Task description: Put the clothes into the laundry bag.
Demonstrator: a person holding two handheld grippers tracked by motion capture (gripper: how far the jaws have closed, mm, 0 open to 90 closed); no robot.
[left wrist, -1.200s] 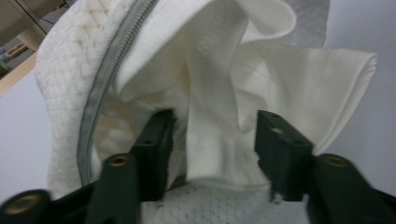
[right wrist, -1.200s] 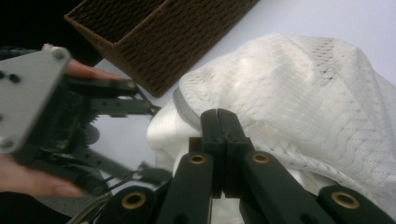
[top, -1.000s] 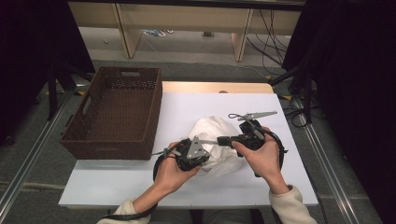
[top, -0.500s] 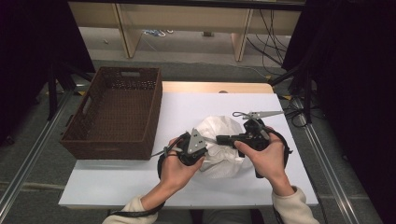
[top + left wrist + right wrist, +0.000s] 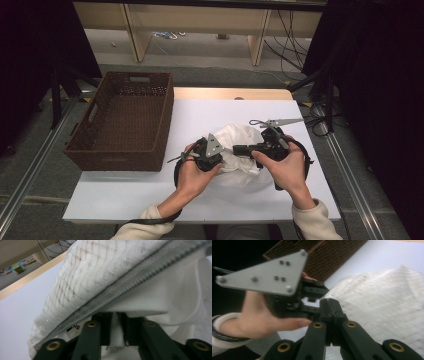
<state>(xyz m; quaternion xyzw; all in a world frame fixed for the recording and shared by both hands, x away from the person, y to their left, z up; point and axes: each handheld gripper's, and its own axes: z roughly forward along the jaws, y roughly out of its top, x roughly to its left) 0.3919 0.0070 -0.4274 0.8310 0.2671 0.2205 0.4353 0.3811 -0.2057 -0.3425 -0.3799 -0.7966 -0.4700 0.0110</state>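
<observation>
White cloth (image 5: 240,155), a waffle-textured piece with a grey zipper (image 5: 130,287) running along one edge, is lying bunched in a mound on the white table (image 5: 125,192), and both claws are meeting at its near side. Right in front of the left gripper (image 5: 220,152), the cloth is rising over the jaws, the zipper slanting across just above them, and a fold of plain white fabric is sitting in the narrow gap between the two black jaws; those jaws have just been opening a little, and whether the pads are pressing on that fold I cannot tell. Just beside it, the right gripper (image 5: 239,148) is pointing toward the left one, its jaws standing pressed together flat, with no cloth visible between them in the right gripper view; the textured cloth is spreading out to the side of and beyond its closed tips. The left hand (image 5: 259,320) is wrapping around the left gripper's body, with the grey three-cornered plate (image 5: 267,273) sitting on top, close against the right gripper's tips. Well off to the far side of the left gripper, a dark brown wicker basket (image 5: 90,150) is standing on the table's left edge, apart from the cloth.
</observation>
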